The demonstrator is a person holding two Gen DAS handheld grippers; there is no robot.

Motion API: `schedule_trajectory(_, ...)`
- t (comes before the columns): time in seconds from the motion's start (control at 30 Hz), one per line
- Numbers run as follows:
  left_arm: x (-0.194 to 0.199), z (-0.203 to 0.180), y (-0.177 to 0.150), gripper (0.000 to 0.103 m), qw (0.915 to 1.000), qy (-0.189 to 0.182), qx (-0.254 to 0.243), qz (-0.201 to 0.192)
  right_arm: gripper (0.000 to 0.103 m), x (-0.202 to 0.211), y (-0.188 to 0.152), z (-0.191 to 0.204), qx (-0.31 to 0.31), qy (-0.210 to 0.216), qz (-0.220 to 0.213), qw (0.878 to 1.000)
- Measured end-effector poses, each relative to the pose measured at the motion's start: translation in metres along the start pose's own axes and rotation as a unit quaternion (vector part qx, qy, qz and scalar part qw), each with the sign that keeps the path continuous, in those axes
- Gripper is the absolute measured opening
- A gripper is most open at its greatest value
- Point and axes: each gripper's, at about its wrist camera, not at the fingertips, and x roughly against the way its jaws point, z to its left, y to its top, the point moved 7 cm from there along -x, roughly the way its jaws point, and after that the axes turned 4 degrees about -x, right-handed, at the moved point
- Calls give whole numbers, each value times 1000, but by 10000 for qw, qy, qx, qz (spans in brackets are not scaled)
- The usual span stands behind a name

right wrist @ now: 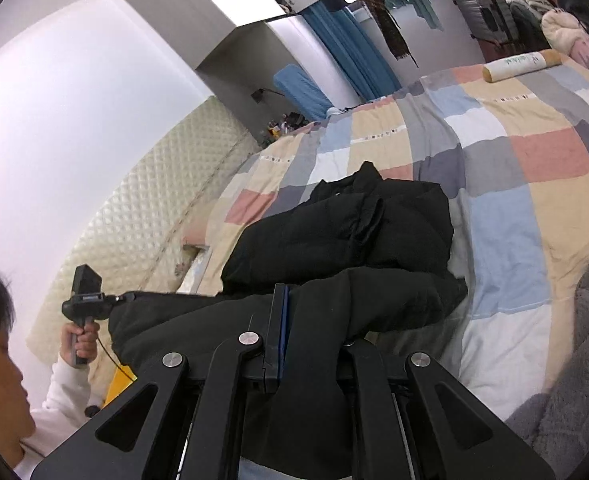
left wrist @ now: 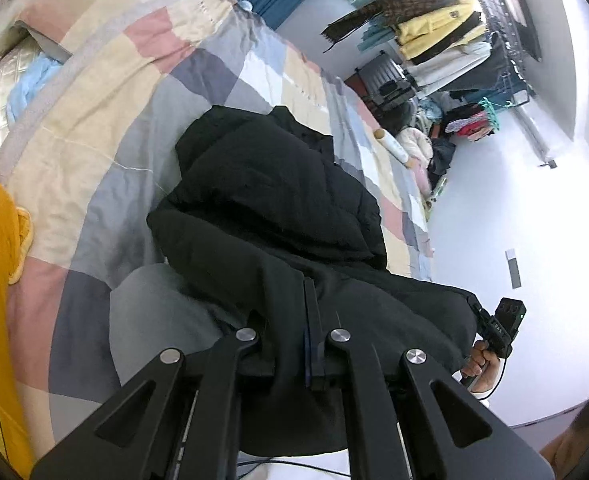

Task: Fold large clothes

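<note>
Pinching the near hem of the black coat (left wrist: 278, 216), left tool (left wrist: 314, 344) and right tool (right wrist: 278, 340) clamp opposite ends; the folded bulk lies beyond on the bed (right wrist: 514, 160), its length running away from both.

Black padded jacket (left wrist: 270, 200), partly folded on the bed

It fills the middle of both frames, its far half lying bunched and doubled on the checked quilt, its near edge lifted and stretched across the lower centre toward the camera.
</note>
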Motion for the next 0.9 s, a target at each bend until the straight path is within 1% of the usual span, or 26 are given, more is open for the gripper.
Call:
schedule_trajectory(0.1,-3,-8,21,7,9997,122,-182,-57,6,-7,17,-2,0,-13,-43,10000)
schedule_trajectory(0.23,-12,-10,58,7,9995,205,-184,-174,6,-21,52,-12,-132,-20,-162,9998)
schedule_trajectory(0.27,-14,-13,68,8,9992,272,-220,-174,6,-23,57,-15,-190,-13,-183,9997)
schedule_trajectory(0.33,-18,-16,81,8,9986,400,-306,-172,6,-32,77,-22,-336,-17,-220,9992)
schedule_trajectory(0.4,-25,-21,97,9,9970,603,-461,-181,6,-41,93,-31,-446,-66,-262,9986)
schedule_trajectory(0.5,-41,-21,120,11,9946,882,-537,-132,6,-59,112,-47,-733,-67,-246,9970)
schedule_trajectory(0.63,-63,-19,149,12,9902,1251,-619,-51,6,-85,132,-69,-962,-196,-165,9950)
schedule_trajectory(0.77,-83,-15,172,12,9876,1419,-677,-22,6,-110,149,-91,-1145,-362,-85,9927)
schedule_trajectory(0.9,-109,-2,200,13,9863,1560,-537,-29,6,-137,163,-114,-1313,-536,18,9899)
